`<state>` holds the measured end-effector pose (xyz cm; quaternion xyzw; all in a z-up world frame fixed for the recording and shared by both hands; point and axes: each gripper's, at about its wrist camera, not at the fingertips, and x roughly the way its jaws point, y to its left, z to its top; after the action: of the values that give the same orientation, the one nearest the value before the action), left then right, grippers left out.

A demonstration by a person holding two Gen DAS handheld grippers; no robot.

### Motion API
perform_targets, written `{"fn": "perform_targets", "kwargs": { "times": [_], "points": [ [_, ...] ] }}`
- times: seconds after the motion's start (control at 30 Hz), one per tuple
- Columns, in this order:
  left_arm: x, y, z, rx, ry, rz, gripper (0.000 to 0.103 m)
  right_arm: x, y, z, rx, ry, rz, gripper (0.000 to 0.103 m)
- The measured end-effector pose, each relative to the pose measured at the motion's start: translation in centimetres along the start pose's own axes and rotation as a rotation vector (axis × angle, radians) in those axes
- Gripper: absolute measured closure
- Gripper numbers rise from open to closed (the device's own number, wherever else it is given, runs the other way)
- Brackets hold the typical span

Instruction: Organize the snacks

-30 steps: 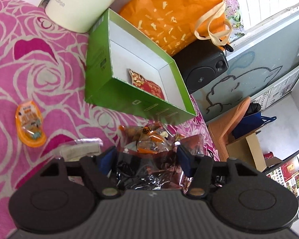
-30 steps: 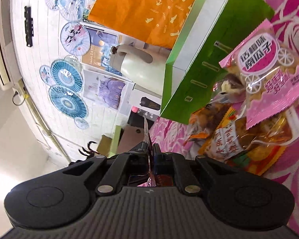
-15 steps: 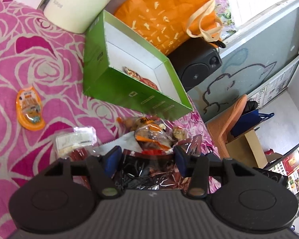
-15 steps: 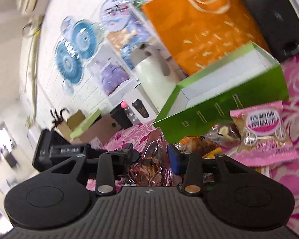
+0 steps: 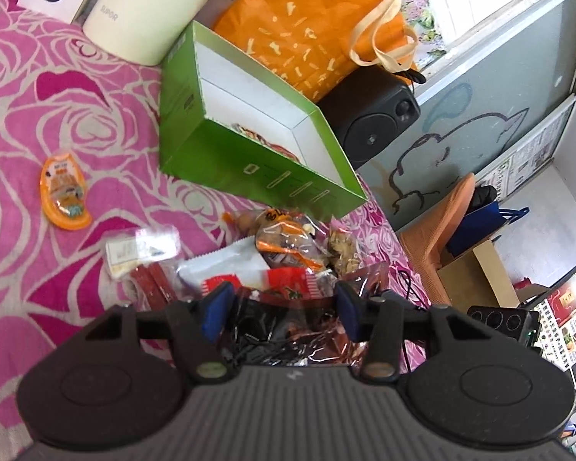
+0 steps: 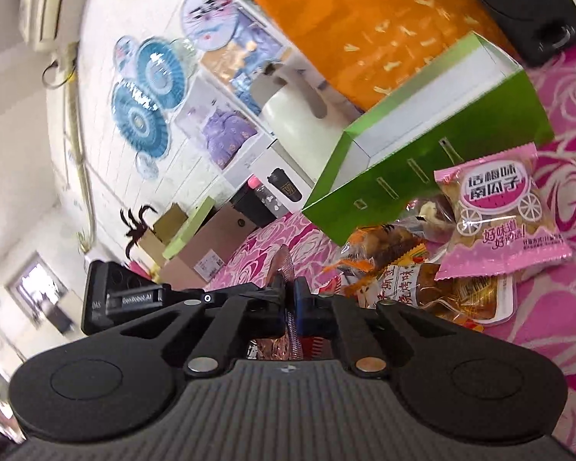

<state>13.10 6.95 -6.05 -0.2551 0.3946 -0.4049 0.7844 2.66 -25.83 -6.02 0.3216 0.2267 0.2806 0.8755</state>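
**Pink roses, green box, snacks in both my grips**

Pink rose-patterned cloth [image 5: 38, 123] covers the table, and the green box [image 5: 226, 161] stands open on it with one packet showing inside. Before the box lies the snack pile [image 5: 288, 246], a pink seed packet [image 6: 495, 215] on top in the right view. My left gripper [image 5: 284, 307] tilts down over the pile's near edge, its jaws half spread with a crinkled clear wrapper [image 5: 288, 330] between them; whether the pads press it I cannot tell. My right gripper [image 6: 290, 292], rolled sideways and nearly level, has just been closing and now pinches a thin packet edge [image 6: 288, 269].
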Motion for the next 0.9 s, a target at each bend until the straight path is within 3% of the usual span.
{"fn": "perform_targets", "kwargs": {
  "times": [0.17,0.47,0.63,0.9],
  "points": [
    [-0.4,-1.7,2.4,0.018,-0.035,-0.024,0.055,-0.1,0.8,3.0,0.092,-0.022,0.032,0.094],
    [-0.8,-5.1,8.1,0.061,-0.088,-0.015,0.054,0.6,2.8,8.8,0.067,-0.061,0.035,0.093],
    [1.5,-5.5,11.1,0.071,-0.097,0.025,0.054,2.0,0.4,11.3,0.163,-0.070,0.024,0.093],
    [8.3,-3.4,14.6,0.029,-0.082,0.074,0.054,4.3,-6.3,13.6,0.356,-0.150,0.002,0.093]
  ]
}}
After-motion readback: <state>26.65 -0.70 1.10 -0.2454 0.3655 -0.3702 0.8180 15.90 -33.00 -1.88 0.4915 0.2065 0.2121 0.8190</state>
